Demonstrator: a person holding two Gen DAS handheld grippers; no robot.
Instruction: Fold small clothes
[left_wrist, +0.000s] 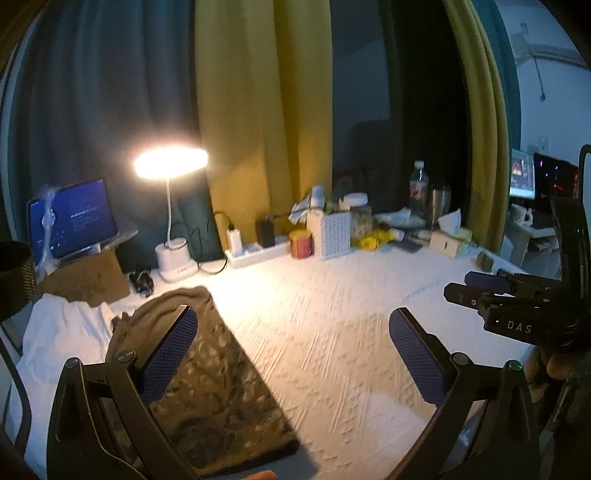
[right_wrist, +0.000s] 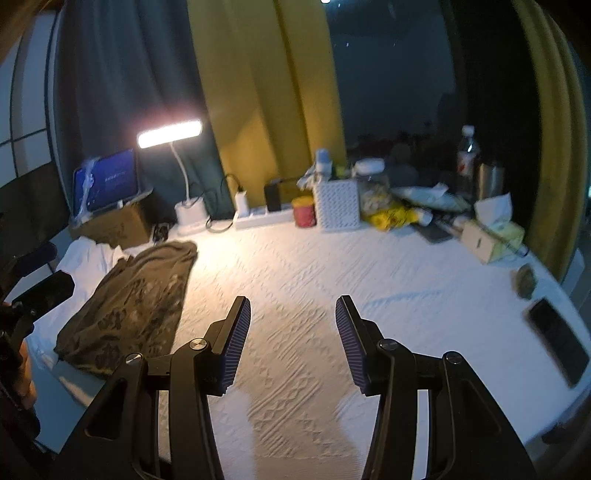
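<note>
both claws gape over the white textured tablecloth (right_wrist: 295, 266), left gripper (left_wrist: 291, 347) and right gripper (right_wrist: 293, 343) holding nothing; the folded olive patterned garment (right_wrist: 133, 306) lies at nine o'clock beside white cloth (right_wrist: 88, 258).

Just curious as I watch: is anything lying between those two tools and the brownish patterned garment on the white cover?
Nothing visible. Only bare white cover separates the right tool from the garment; the left tool hovers at the garment's edge.

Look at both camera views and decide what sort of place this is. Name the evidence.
Probably a table in a home, perhaps a bedroom or study: a lit desk lamp, a tablet on a stand, a tissue box and curtains behind a white textured tablecloth.
</note>
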